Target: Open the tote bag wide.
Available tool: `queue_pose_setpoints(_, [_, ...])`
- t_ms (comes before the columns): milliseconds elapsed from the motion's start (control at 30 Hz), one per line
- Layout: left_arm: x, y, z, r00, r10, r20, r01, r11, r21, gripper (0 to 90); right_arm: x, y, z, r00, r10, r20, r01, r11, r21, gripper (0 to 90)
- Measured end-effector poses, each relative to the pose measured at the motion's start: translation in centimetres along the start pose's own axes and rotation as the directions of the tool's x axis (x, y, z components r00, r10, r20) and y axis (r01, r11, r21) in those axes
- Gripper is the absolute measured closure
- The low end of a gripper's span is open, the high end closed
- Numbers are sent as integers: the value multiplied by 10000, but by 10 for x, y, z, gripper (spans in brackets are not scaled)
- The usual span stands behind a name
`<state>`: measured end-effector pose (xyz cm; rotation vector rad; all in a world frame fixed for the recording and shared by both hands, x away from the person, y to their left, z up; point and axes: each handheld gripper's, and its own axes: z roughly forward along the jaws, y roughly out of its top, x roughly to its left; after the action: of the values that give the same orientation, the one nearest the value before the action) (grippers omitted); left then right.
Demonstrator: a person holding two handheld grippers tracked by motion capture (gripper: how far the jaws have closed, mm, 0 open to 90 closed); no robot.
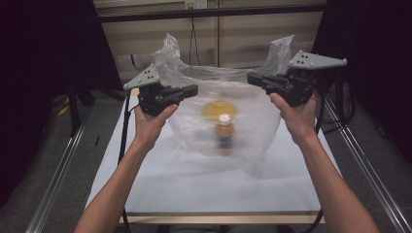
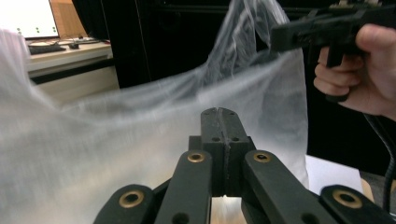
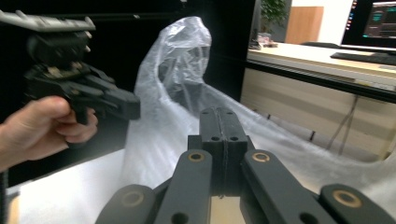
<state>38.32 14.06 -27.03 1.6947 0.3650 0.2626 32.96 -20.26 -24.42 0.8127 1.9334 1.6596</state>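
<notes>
Both grippers, left gripper [image 1: 193, 90] and right gripper [image 1: 251, 77], are pinching opposite top edges of the clear crinkled plastic bag [image 1: 214, 82], holding it above the white bench [image 1: 194, 179]; a small orange white-capped bottle [image 1: 224, 133] is sitting inside.

Table [image 1: 160, 189] is a white-topped rectangle w/ a light wood strip along the near edge. The clear plastic bag's [image 1: 228, 131] bottom seems to rest on it mid-table, tho it's blurry. Inside the bag: a small bottle [image 1: 224, 133] w/ white cap, upright.
</notes>
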Motion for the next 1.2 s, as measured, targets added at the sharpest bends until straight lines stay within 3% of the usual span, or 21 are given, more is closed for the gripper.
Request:
queue_pose_setpoints(133, [5, 16, 9, 9998, 124, -157, -123, 9999, 72, 900, -4, 8, 10, 9996, -77, 282, 69, 9996, 286, 900])
queue_pose_setpoints(200, [9, 24, 13, 10000, 43, -13, -43, 10000, -14, 900, -3, 11, 15, 9991, -135, 393, 114, 9985, 538, 900])
queue_pose_setpoints(300, [13, 35, 19, 9999, -65, -138, 63, 9999, -147, 900, -2, 13, 21, 9980, -208, 605, 162, 9970, 756, 900])
queue_pose_setpoints(367, [14, 41, 27, 9993, -154, -326, 158, 9998, 116, 900, -4, 13, 25, 9968, -277, 746, 214, 9962, 844, 900])
queue_pose_setpoints(400, [15, 41, 32, 9974, 140, -702, -104, 9986, 522, 900, -5, 13, 26, 9966, -239, 783, 173, 9963, 843, 900])
queue_pose_setpoints(433, [15, 41, 32, 9974, 140, -702, -104, 9986, 522, 900, -5, 12, 27, 9966, -152, 815, 84, 9965, 828, 900])
queue_pose_setpoints(467, [18, 36, 40, 9972, -161, -727, 205, 9980, 602, 900, -6, 11, 29, 9966, -151, 815, 79, 9960, 885, 900])
queue_pose_setpoints(500, [20, 32, 43, 9962, -104, -866, 173, 9968, 785, 900, -6, 8, 32, 9952, -248, 946, 145, 9940, 1080, 900])
queue_pose_setpoints(667, [23, 17, 52, 9972, -157, -736, 252, 9912, 1302, 900, -12, -5, 41, 9931, 0, 1171, -183, 9876, 1558, 900])
queue_pose_setpoints(700, [26, 8, 57, 9976, -152, -674, 264, 9855, 1674, 900, -13, -9, 44, 9936, 104, 1122, -283, 9869, 1589, 900])
queue_pose_setpoints(1000, [28, -20, 65, 9972, -637, -386, 702, 9772, 2003, 900, -16, -40, 55, 9949, 501, 874, -672, 9764, 2052, 900])
queue_pose_setpoints(1200, [26, -35, 68, 9972, -678, -317, 733, 9709, 2281, 900, -16, -61, 62, 9949, 663, 762, -832, 9657, 2458, 900])
